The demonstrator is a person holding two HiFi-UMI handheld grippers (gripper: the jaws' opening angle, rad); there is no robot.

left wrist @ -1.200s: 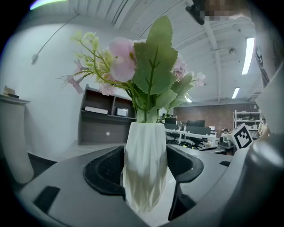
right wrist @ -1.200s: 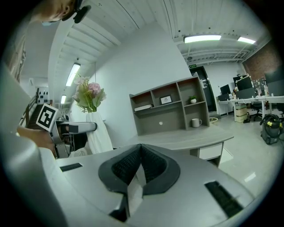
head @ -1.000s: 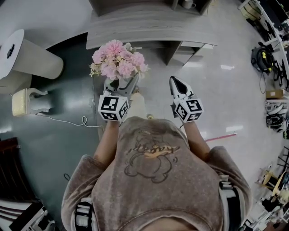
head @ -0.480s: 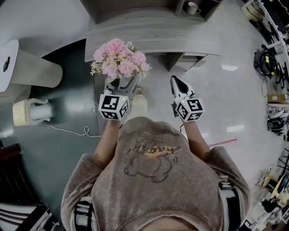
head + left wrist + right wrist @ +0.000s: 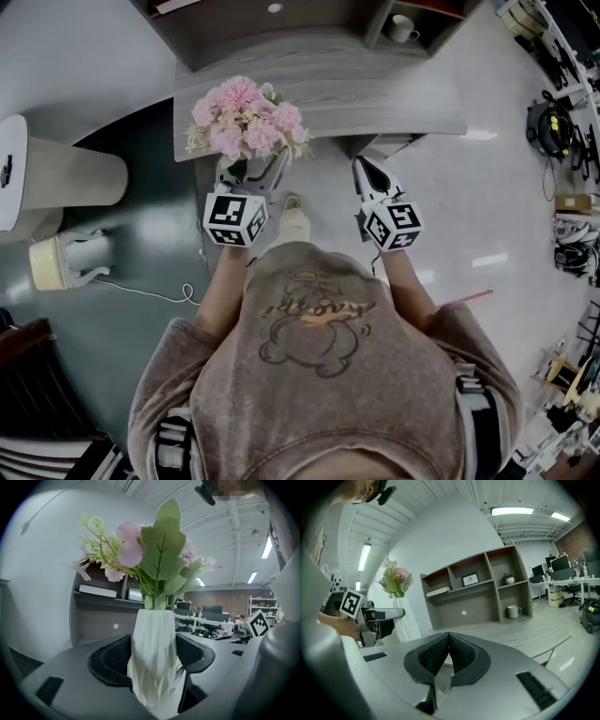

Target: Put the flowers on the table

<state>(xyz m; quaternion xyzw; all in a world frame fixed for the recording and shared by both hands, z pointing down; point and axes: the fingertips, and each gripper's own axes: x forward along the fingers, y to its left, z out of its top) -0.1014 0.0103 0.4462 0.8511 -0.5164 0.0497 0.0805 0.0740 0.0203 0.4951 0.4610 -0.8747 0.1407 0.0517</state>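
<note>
**Vase held upright at the table's near left corner**

Nearest, the left gripper (image 5: pixel 251 178) is clamped on the white faceted vase (image 5: pixel 153 658). Its pads are pressed against both sides of the body, so the vase is kept upright and the stems are not tipped. The right gripper (image 5: pixel 366 173) is held alongside with its jaws pressed together on nothing, apparently kept free because one grip suffices. The pink flowers (image 5: pixel 246 120) are carried in the air over the near left corner of the grey table (image 5: pixel 375 89), and the vase is not yet set down. Beyond, a shelf unit (image 5: pixel 478 592) holding a mug (image 5: pixel 400 30) is set along the table's far edge.
</note>
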